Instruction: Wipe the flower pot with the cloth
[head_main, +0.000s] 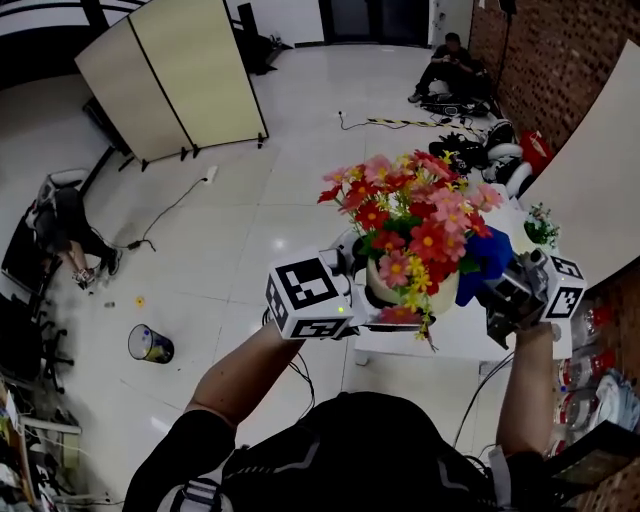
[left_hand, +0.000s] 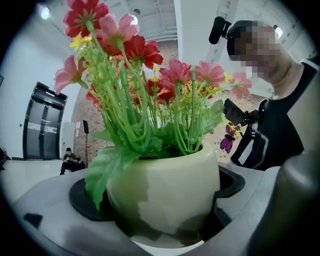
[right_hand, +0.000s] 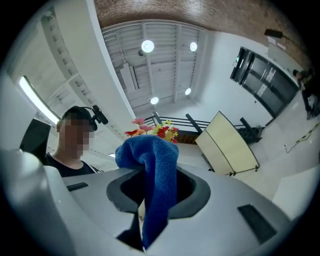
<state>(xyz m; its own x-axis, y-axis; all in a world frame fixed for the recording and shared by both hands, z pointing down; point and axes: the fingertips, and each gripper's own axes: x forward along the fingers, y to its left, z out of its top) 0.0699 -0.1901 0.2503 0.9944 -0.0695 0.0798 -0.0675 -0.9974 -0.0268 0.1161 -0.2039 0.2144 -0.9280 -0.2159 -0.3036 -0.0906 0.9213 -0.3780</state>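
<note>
A cream flower pot (head_main: 388, 289) full of red, pink and yellow artificial flowers (head_main: 412, 210) is held up in the air in the head view. My left gripper (head_main: 352, 300) is shut on the pot (left_hand: 165, 192), whose round body fills the space between the jaws in the left gripper view. My right gripper (head_main: 497, 285) is shut on a blue cloth (right_hand: 155, 175). The cloth (head_main: 488, 255) sits just right of the pot, against the flowers' right side. In the right gripper view the cloth hangs folded over the jaws and the flowers (right_hand: 152, 131) show behind it.
A white table (head_main: 455, 335) lies below the pot, with a small potted plant (head_main: 540, 226) at its far right. A folding screen (head_main: 180, 75), a cable (head_main: 170, 210) and a can (head_main: 150, 344) are on the floor. A seated person (head_main: 452, 68) is far back.
</note>
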